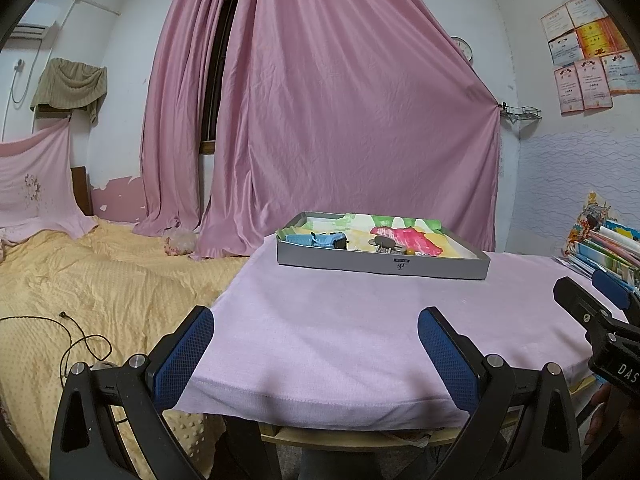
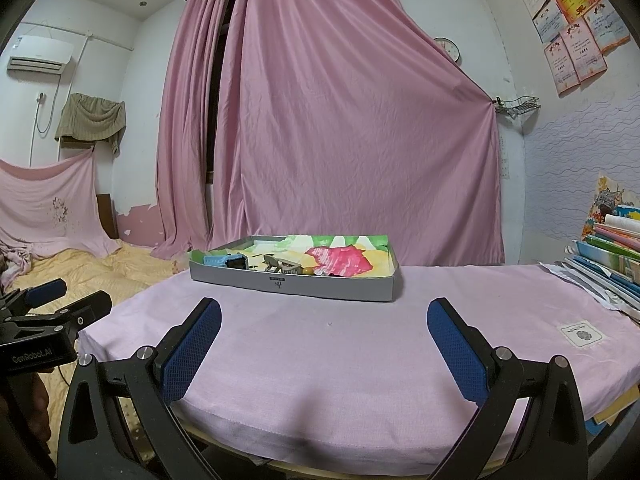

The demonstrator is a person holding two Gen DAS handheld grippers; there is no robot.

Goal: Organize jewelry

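Where the table (image 1: 320, 344) is draped in a pink cloth (image 2: 360, 360), we see a shallow grey tray (image 1: 380, 266) standing on its far half, lined with a brightly painted sheet of green, yellow and red. Inside the tray lie the jewelry pieces: a light blue item (image 1: 304, 240) at the left end, a dark clip-like piece (image 1: 386, 245) near the middle, and a small amber bead (image 1: 409, 251) just beside it — finer detail is too small to tell. The left gripper (image 1: 316, 354) hovers over the near edge of the table, its blue-padded fingers (image 1: 184, 360) spread wide with nothing between them. The right gripper (image 2: 324, 348) is likewise released and empty — both are well apart from the tray. A stack of books (image 2: 612, 252) rests at the table's right end, a pink curtain (image 1: 340, 112) hangs behind, and a bed with a yellow blanket (image 1: 80, 288) lies to the left.
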